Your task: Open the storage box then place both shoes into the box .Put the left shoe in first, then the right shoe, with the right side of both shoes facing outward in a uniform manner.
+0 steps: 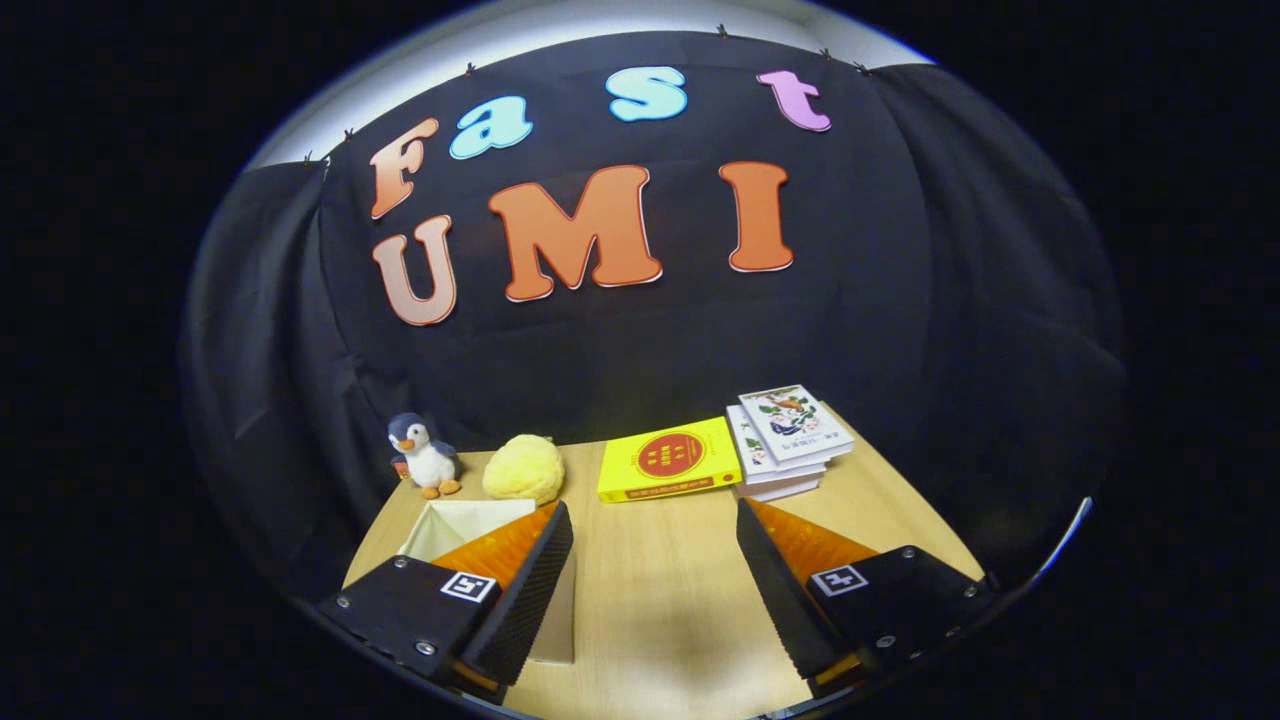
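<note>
Gripper point(655, 560) released, fingers spread over bare table point(660, 600); storage box point(470, 525) at ten o'clock behind left finger, yellow book point(668, 460) at twelve.

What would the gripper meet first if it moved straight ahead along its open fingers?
Probably the yellow book. The gripper is open over bare table, nothing between its fingers, and the book lies straight beyond them. The stack of books sits to its right. Depth is unclear, so it might pass above the book.
</note>
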Available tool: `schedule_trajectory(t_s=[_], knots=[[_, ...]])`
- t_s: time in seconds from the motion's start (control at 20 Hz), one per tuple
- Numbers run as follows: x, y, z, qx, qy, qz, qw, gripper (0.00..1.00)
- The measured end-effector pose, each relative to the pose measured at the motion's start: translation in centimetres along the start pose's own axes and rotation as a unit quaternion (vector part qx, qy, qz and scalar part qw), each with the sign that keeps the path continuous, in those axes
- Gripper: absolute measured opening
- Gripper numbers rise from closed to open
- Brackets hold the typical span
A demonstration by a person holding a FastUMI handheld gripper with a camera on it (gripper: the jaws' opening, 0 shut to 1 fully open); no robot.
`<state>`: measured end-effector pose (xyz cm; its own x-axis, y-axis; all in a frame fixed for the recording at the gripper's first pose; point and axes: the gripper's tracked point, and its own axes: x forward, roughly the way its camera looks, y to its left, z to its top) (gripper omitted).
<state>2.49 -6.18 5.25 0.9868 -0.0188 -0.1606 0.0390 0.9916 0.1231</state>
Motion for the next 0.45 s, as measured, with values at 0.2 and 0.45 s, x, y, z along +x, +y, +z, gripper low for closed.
schedule_trajectory(t_s=[0.2, 0.45], knots=[[-0.8, -4.4, 1.6, 0.003, -0.022, -0.004, 1.000, 0.98], [-1.1, -8.7, 2.2, -0.002, -0.034, -0.011, 0.999, 0.98]])
